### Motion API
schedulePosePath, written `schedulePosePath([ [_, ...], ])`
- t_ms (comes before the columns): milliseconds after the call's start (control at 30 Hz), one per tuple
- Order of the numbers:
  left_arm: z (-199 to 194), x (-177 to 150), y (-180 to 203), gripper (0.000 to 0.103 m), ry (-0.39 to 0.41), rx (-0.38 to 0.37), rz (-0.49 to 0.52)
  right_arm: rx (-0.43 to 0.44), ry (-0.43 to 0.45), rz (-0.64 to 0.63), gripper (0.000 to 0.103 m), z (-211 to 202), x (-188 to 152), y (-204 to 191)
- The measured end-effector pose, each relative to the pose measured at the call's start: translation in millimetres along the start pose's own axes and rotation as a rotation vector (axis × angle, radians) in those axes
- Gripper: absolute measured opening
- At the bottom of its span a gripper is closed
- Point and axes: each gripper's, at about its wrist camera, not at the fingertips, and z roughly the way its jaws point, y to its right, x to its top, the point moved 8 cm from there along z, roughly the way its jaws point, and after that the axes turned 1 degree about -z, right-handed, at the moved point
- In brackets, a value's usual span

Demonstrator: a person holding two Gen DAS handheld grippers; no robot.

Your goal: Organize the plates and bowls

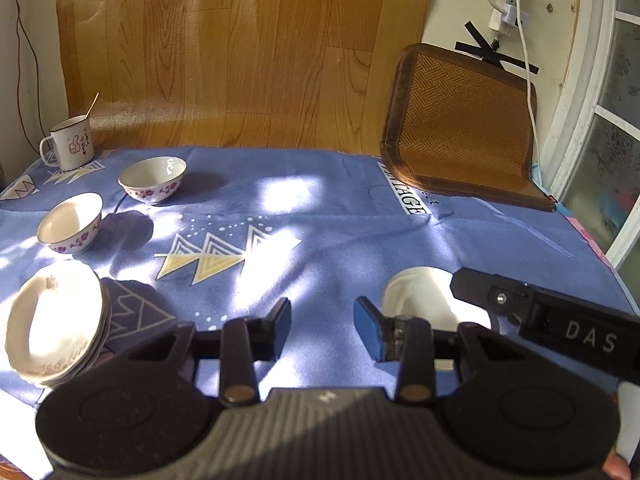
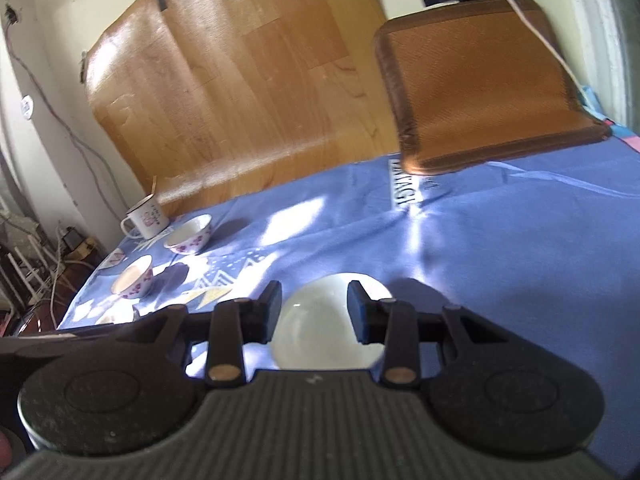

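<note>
The right gripper [image 1: 560,316] carries the white letters "DAS" on its black body where it crosses the right side of the left wrist view, and the blue tablecloth [image 1: 340,248] bears a white label near the far edge reading roughly "VINTAGE", partly covered by a brown woven mat [image 1: 460,128] that leans against the wall at the far right corner. An enamel mug [image 1: 72,144] at the far left corner shows a thumbs-up drawing and small writing too fine to read, with a thin stick standing in it. The left gripper [image 1: 322,328] hovers low over the near middle of the cloth, pointing toward the far edge, its blue-padded fingers [image 1: 368,330] spread wide with only cloth between them. In the right wrist view the right gripper [image 2: 314,312] tilts down over a plain white bowl [image 2: 332,320] near the near right of the table, fingers apart on either side of the bowl; whether they touch it cannot be told. A stack of flowered plates [image 1: 56,320] sits at the near left edge. Beyond it two flowered bowls stand apart along the left side: the nearer bowl [image 1: 70,226] and the farther bowl [image 1: 154,180], just in front of the mug.
</note>
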Motion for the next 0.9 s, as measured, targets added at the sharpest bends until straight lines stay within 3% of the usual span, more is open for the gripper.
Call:
schedulePosePath([
  [267, -10, 9, -60, 0.036, -0.013, 0.001, -0.091, 0.102, -0.054, -0.031, 0.040, 26, 2, -49],
  [433, -27, 27, -130, 0.035, 0.016, 0.041, -0.163, 0.170, -0.126, -0.089, 0.040, 54, -1, -96],
  [600, -32, 53, -214, 0.034, 0.032, 0.145, -0.216, 0.235, -0.190, -0.103, 0.039, 92, 0, -144],
  [700, -16, 68, -255, 0.033, -0.001, 0.177, -0.237, 0.251, -0.219, -0.099, 0.039, 121, 2, -171],
  [900, 32, 84, -299, 0.033, -0.090, 0.221, -0.201, 0.240, -0.304, -0.071, 0.039, 181, 0, -208],
])
